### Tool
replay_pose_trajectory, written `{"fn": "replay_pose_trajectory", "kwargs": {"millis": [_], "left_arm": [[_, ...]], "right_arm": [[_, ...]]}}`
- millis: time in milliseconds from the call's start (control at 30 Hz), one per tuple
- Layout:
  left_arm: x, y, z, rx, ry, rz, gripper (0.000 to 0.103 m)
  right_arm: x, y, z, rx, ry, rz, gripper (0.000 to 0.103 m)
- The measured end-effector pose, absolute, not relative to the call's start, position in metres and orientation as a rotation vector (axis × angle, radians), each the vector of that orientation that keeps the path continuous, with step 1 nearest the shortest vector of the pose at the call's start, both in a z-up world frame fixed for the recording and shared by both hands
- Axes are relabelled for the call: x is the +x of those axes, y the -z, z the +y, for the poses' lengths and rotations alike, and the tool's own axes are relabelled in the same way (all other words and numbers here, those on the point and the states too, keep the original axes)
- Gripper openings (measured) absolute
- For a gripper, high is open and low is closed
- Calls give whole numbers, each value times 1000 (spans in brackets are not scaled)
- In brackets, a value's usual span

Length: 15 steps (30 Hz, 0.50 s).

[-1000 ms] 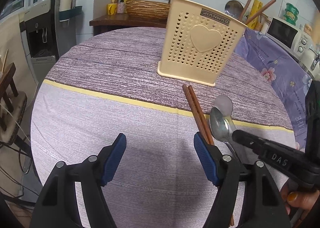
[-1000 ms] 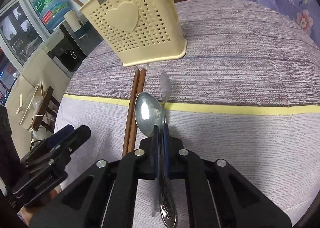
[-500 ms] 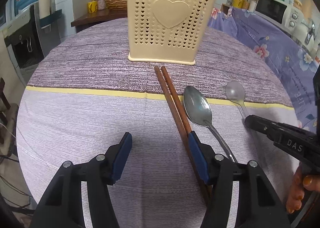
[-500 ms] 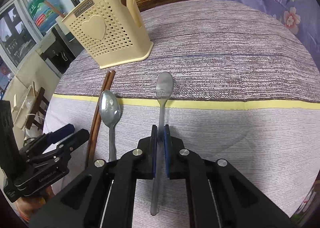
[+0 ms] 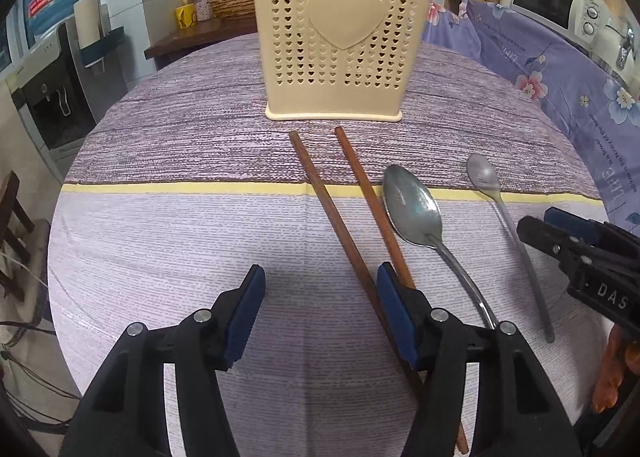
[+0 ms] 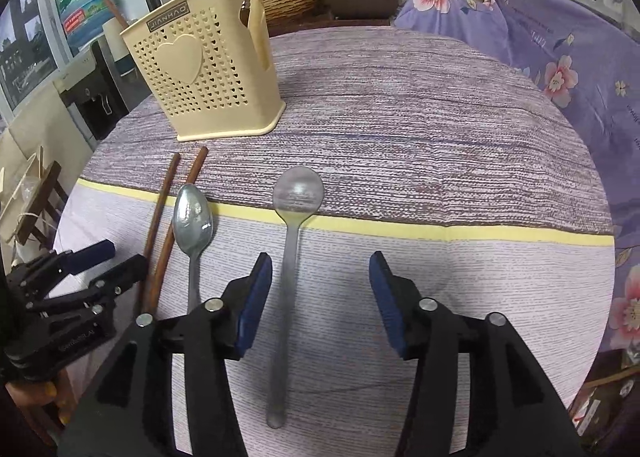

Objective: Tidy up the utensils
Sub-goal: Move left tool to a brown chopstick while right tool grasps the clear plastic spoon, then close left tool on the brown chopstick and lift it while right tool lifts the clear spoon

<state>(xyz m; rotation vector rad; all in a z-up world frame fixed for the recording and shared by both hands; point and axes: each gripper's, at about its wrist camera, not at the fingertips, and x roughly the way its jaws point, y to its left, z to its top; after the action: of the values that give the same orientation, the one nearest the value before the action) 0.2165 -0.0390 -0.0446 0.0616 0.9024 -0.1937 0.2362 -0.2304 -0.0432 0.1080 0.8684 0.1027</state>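
Between the spread blue pads of the right gripper (image 6: 320,301) lies the handle of the grey plastic spoon (image 6: 294,235), flat on the tablecloth (image 6: 440,161); the jaws stand wide apart and grip nothing, and the handle runs nearer the left pad than the right. Judged from that placing, the spoon sits squared to the gripper's axis, bowl away, so it can be taken by the handle. Alongside, the left gripper (image 5: 320,317) is likewise parted and empty, its right pad just beside or touching one of the two wooden chopsticks (image 5: 340,225); contact cannot be confirmed. These sticks converge toward that gripper and splay toward the holder. Next to them lies the metal spoon (image 5: 416,209), bowl forward, near but apart from the outer stick. Beyond stands the cream perforated utensil holder (image 5: 340,45), upright, already carrying sticks and a spoon, its base just past the chopstick tips. Open cloth to the right of the plastic spoon gives ample room for moving; the table edge falls away close behind both grippers. Crowding is the hazard on the left, where stick, spoon and pad sit tight together.
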Motion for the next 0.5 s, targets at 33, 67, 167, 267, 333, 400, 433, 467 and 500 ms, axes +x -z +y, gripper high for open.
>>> {"fn": "replay_pose_trajectory", "kwargs": {"millis": [33,67,167,267,333,400,433,467,500], "left_arm": [[220,45,-39,63,187,904,59],[224,45,-38,65,178,903,59],[243,45,-35,76,153,906,57],[263,43,-31,51,145,921,56],[275,42,-30,45,134,930,50],[283,42,-31,37,132,935,44],[286,41,-32,39,131,934,40],[290,41,-34,46,123,934,37],[293,41,-36,52,120,934,35]], "right_arm": [[238,44,-229,98,-106,871,53],[239,44,-227,90,-110,875,53],[248,47,-219,64,-125,898,53],[258,49,-212,31,-112,908,53],[265,48,-209,21,-111,915,53],[272,48,-207,20,-108,918,53],[275,48,-206,11,-99,918,53],[278,49,-204,3,-92,917,53],[282,49,-202,-10,-86,916,53]]}}
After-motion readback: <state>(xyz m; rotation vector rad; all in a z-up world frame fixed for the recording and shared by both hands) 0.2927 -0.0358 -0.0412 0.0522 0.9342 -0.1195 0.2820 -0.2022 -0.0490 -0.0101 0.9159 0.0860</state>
